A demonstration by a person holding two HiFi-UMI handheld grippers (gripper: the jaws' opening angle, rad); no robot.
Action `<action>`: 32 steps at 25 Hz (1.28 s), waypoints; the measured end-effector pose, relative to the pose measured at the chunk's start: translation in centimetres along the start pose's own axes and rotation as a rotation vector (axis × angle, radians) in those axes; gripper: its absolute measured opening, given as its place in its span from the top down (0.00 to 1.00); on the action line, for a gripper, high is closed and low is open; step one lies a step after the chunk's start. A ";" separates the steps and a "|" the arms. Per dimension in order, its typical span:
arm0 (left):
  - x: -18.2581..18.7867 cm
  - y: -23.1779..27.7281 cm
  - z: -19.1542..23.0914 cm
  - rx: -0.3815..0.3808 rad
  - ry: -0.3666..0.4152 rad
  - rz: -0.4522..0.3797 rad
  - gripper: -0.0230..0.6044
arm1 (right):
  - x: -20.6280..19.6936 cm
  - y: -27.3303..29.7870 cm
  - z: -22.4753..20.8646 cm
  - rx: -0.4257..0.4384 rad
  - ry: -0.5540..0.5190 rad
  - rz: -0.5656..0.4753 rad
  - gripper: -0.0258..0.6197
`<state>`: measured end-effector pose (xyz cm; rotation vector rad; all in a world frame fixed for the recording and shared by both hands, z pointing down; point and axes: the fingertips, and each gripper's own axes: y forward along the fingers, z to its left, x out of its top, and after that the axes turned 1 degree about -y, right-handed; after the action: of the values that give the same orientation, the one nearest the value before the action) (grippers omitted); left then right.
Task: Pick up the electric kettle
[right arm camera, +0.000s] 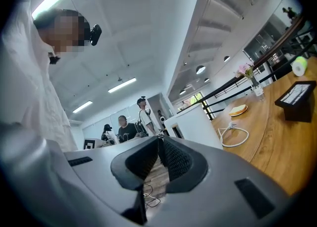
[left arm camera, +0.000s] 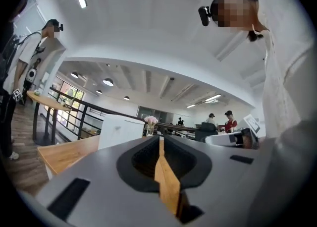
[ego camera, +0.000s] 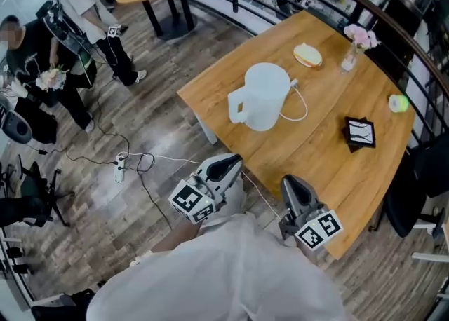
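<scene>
A white electric kettle [ego camera: 263, 95] stands upright on the wooden table [ego camera: 330, 165], handle toward the table's left edge, its white cord [ego camera: 298, 108] looping to the right. Both grippers hang off the table's near edge, short of the kettle. My left gripper [ego camera: 230, 162] is shut with nothing in it; in the left gripper view the kettle [left arm camera: 121, 131] shows ahead, left of the jaw tips [left arm camera: 161, 141]. My right gripper [ego camera: 290, 182] is also shut and empty; in the right gripper view the kettle [right arm camera: 195, 126] lies just right of its tips [right arm camera: 159, 140].
On the table's far side are a vase of pink flowers [ego camera: 356, 41], a plate with bread [ego camera: 307, 55], a black box [ego camera: 360, 133] and a green roll [ego camera: 398, 103]. A dark railing [ego camera: 393, 25] runs behind. People stand at left; a power strip [ego camera: 120, 167] and cables lie on the floor.
</scene>
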<state>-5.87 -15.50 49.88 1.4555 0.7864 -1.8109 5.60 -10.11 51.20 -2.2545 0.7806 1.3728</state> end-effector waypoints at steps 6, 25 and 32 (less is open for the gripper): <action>-0.5 2.1 6.1 0.156 0.164 0.064 0.92 | 0.7 2.0 -1.2 -0.031 -0.010 -0.001 0.93; -2.3 10.2 15.9 0.327 0.357 0.160 0.67 | 3.5 4.0 -8.3 -0.139 -0.119 0.025 0.93; -2.4 11.0 15.9 0.224 0.351 0.158 0.73 | 4.8 5.0 -10.5 0.018 -0.253 0.025 0.93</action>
<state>-5.75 -34.30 54.89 1.9597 0.6259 -1.5849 11.31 -21.28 51.39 -2.0108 0.7326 1.6157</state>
